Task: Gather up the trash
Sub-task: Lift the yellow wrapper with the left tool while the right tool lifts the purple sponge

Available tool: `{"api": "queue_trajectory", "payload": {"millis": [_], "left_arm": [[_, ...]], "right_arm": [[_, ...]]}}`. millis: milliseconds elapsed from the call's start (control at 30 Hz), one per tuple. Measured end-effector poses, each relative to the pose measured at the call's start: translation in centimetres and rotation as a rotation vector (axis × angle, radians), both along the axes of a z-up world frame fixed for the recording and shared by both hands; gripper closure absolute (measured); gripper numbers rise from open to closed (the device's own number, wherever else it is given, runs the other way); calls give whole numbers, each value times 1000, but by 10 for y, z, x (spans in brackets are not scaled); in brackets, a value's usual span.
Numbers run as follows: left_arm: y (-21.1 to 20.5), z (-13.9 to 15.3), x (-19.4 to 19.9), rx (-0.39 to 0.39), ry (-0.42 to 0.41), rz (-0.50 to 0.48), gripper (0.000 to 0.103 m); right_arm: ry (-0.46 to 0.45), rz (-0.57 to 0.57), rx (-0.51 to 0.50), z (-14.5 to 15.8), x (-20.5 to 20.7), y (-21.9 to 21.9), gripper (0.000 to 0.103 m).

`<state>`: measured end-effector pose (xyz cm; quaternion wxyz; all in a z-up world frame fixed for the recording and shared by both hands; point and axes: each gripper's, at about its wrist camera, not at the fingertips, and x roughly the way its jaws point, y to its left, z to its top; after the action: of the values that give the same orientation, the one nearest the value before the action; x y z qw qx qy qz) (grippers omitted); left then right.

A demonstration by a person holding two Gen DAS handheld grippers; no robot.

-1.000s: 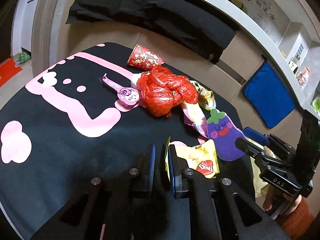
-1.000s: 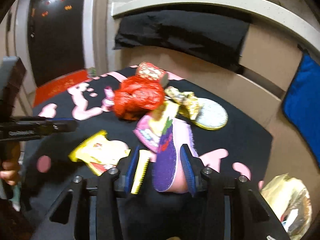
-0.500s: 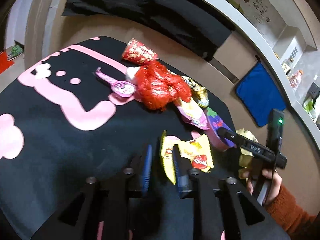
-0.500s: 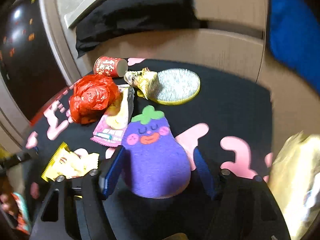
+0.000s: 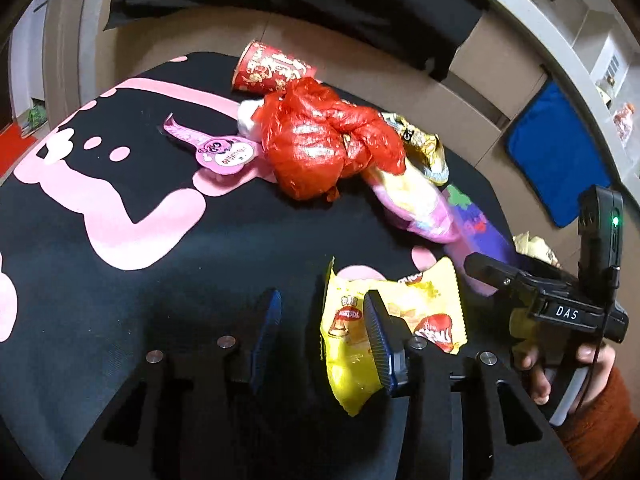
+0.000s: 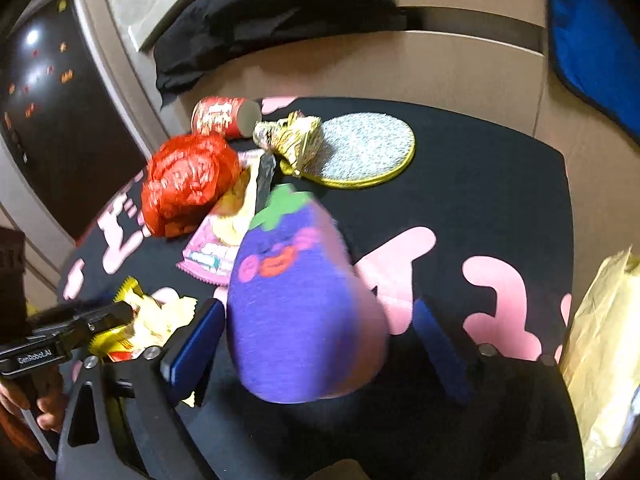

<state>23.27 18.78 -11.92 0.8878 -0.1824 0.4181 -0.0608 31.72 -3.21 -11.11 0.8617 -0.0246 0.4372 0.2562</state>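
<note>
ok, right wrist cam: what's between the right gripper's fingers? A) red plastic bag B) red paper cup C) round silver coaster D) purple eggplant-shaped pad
D: the purple eggplant-shaped pad sits between the right gripper fingers, whose jaws are opening, with a visible gap on the right side.

One red paper cup, one crumpled red plastic bag, one yellow snack packet, two pink wrappers, one gold wrapper, one purple eggplant mat, one round glittery coaster.

A black cloth with pink shapes carries a red bag, wrappers and a cup.
</note>
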Motion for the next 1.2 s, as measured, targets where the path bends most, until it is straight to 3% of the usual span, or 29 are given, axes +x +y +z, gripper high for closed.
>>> {"api": "queue_trajectory", "payload": {"millis": [100, 167, 233, 333, 433, 500, 533, 567, 600, 633, 700, 767, 833, 900, 967, 1067, 1200], "left_arm": [[-1, -1, 0, 13, -2, 1, 64], [-1, -2, -1, 28, 5, 5, 80], [1, -2, -3, -1, 13, -4, 88], [2, 3, -12, 22, -6, 12, 95], [4, 13, -22, 31, -42, 30, 97], [6, 22, -28, 30, -71, 44, 97], [6, 26, -31, 35, -85, 50, 97], [6, 32, -34, 46, -103, 55, 97], [5, 34, -36, 53, -112, 58, 98], [5, 37, -37, 60, -121, 59, 98], [7, 40, -41, 50, -131, 53, 98], [8, 41, -42, 29, -135, 33, 97], [9, 39, -40, -11, -133, 8, 95], [10, 37, -35, -45, -136, -16, 85], [13, 33, -29, -57, -133, 4, 65], [17, 19, -13, -91, -86, 48, 64], [10, 3, 2, -45, -24, 64, 64]], "right_arm": [[4, 26, -64, -2, 1, 11, 0], [-3, 37, -112, -4, 1, 17, 0], [-7, 35, -118, -4, 0, 18, 0], [35, 8, 0, 0, 2, 6, 1], [124, -1, 198, 2, 9, -10, 4], [134, -32, 218, 2, 12, -15, 15], [126, -43, 184, 3, 12, -13, 20], [116, -47, 146, 3, 11, -11, 33], [102, -44, 96, 4, 10, -8, 36], [77, -30, 70, 9, 4, -6, 41], [34, -37, 44, 18, -5, -7, 63], [7, -33, 66, 33, -15, -13, 74], [-22, -36, 74, 46, -26, -23, 74], [-46, -39, 54, 53, -35, -30, 75], [-35, -40, 67, 54, -42, -38, 75], [-26, -37, 63, 49, -52, -48, 75], [-35, -44, 48, 43, -62, -53, 75]]}}
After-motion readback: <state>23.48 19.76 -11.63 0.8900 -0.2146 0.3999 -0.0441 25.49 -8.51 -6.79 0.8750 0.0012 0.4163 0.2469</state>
